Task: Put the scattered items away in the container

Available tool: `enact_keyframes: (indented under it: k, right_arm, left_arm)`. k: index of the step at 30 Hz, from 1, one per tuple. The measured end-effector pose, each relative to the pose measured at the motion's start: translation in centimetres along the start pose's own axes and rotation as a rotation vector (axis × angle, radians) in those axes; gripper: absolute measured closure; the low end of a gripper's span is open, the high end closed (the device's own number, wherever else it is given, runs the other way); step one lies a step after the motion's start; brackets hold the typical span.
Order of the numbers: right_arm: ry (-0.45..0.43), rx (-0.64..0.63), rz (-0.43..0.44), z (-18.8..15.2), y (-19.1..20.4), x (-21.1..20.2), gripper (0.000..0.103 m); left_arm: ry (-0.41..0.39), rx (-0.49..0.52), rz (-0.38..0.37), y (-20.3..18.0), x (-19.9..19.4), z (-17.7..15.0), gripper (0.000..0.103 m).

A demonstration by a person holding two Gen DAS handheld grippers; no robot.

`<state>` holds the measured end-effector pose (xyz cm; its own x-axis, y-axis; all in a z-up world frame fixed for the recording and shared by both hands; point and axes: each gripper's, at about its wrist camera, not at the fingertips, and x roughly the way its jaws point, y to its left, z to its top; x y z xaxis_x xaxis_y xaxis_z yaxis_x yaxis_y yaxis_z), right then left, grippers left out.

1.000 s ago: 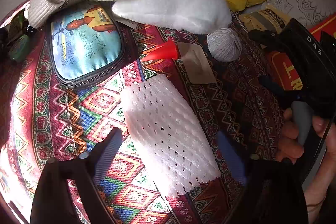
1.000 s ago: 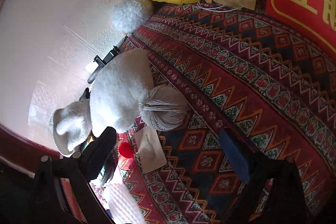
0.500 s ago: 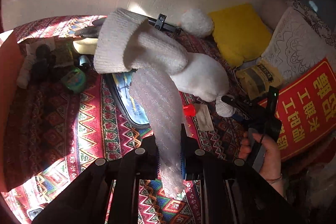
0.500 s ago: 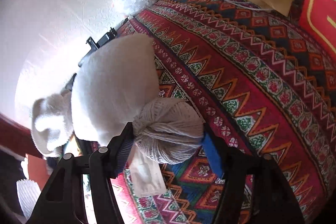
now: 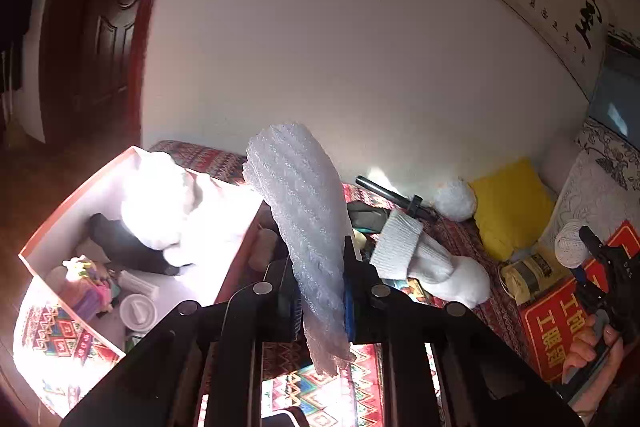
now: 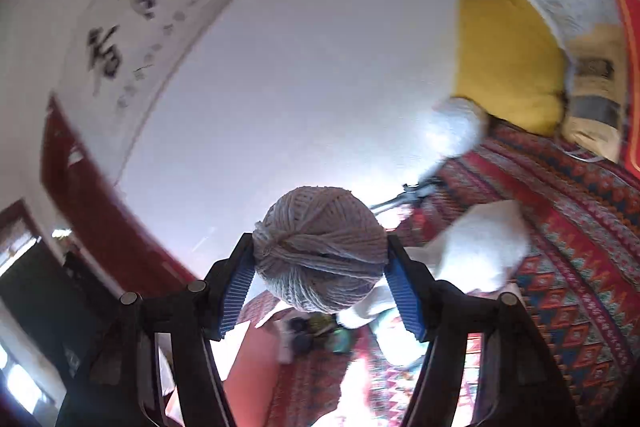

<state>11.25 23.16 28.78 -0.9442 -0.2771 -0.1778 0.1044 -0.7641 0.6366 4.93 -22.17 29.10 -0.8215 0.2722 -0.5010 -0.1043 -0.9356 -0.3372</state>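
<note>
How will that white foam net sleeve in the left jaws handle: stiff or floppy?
The foam net sleeve looks semi-stiff: it stands up above the jaws without drooping. Probably light and squashy, since it is pinched thin where it is gripped. Unlikely to slip, given its ridged mesh.

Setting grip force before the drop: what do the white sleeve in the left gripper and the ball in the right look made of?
Sleeve: looks like soft foam netting, translucent white with a ribbed, dimpled mesh surface; it bends limply past the pads. Ball: wound yarn or cotton cord, matte grey-beige, with separate strands visible crossing over one another. Both probably compress easily.
</note>
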Motion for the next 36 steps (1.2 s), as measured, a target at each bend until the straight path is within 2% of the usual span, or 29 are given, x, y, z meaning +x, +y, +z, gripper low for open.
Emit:
enact_keyframes:
  k: [3, 5, 6, 7, 8, 9, 10, 11, 12, 14, 15, 18, 21, 25, 29, 32, 34, 35, 36]
  right_arm:
    - [0.105, -0.114, 0.182, -4.1, 9.4, 3.6, 0.041]
    - [0.184, -0.156, 0.268, -7.5, 14.9, 6.8, 0.041]
    - [0.233, -0.169, 0.313, -9.2, 17.4, 8.7, 0.041]
    - [0.285, -0.188, 0.367, -11.0, 19.7, 10.6, 0.04]
    - [0.338, -0.222, 0.394, -12.9, 21.9, 12.5, 0.038]
    - [0.383, -0.268, 0.375, -14.7, 23.7, 14.2, 0.035]
    - [0.404, -0.313, 0.326, -16.1, 25.0, 15.5, 0.025]
    - [0.398, -0.341, 0.289, -17.0, 25.8, 15.9, 0.019]
    - [0.377, -0.353, 0.278, -17.4, 26.1, 15.7, 0.018]
    - [0.331, -0.36, 0.279, -17.4, 25.7, 14.8, 0.007]
    - [0.309, -0.356, 0.27, -17.1, 25.1, 14.4, 0.004]
    - [0.279, -0.313, 0.243, -16.0, 22.7, 13.2, 0.004]
    - [0.267, -0.229, 0.21, -13.9, 19.3, 12.2, 0.003]
    - [0.209, -0.128, 0.142, -10.4, 13.6, 9.5, 0.001]
    - [0.156, -0.109, 0.048, -8.3, 7.7, 6.7, 0.001]
    - [0.162, -0.071, -0.067, -7.4, 3.2, 6.3, 0.001]
    - [0.188, 0.026, -0.066, -6.5, 0.4, 6.5, 0.001]
    - [0.191, 0.06, -0.054, -6.1, -0.6, 6.4, 0.001]
    - [0.186, 0.074, -0.054, -5.7, -1.2, 6.2, 0.001]
  left_arm:
    - [-0.009, -0.101, 0.043, 6.3, -0.9, 0.9, 0.092]
    - [-0.01, -0.167, 0.091, 10.3, -0.9, 1.2, 0.092]
    - [-0.007, -0.194, 0.137, 12.2, -0.8, 1.3, 0.083]
    - [0.0, -0.219, 0.191, 13.8, -0.9, 1.1, 0.063]
    - [0.002, -0.243, 0.245, 15.2, -1.2, 1.0, 0.051]
    - [-0.013, -0.264, 0.292, 16.4, -1.9, 0.9, 0.032]
    - [-0.039, -0.28, 0.34, 17.2, -2.8, 0.6, 0.024]
    - [-0.065, -0.287, 0.386, 18.0, -3.7, 0.7, 0.022]
    - [-0.084, -0.286, 0.422, 18.6, -4.4, 0.8, 0.02]
    - [-0.11, -0.297, 0.448, 19.8, -5.9, 1.0, 0.017]
    - [-0.125, -0.31, 0.442, 20.2, -6.5, 0.9, 0.015]
    - [-0.151, -0.338, 0.383, 20.4, -7.6, 0.7, 0.015]
    - [-0.154, -0.321, 0.315, 19.4, -7.5, 0.7, 0.014]
    - [-0.108, -0.257, 0.3, 17.0, -5.3, 0.8, 0.014]
    - [0.0, -0.206, 0.352, 15.6, -2.0, -0.8, 0.014]
    - [0.099, -0.17, 0.486, 16.7, -0.5, -3.4, 0.014]
    - [0.169, -0.251, 0.595, 20.0, 0.1, -6.0, 0.014]
    - [0.207, -0.339, 0.61, 22.5, 0.2, -7.6, 0.014]
    - [0.239, -0.447, 0.59, 25.1, 0.6, -9.3, 0.014]
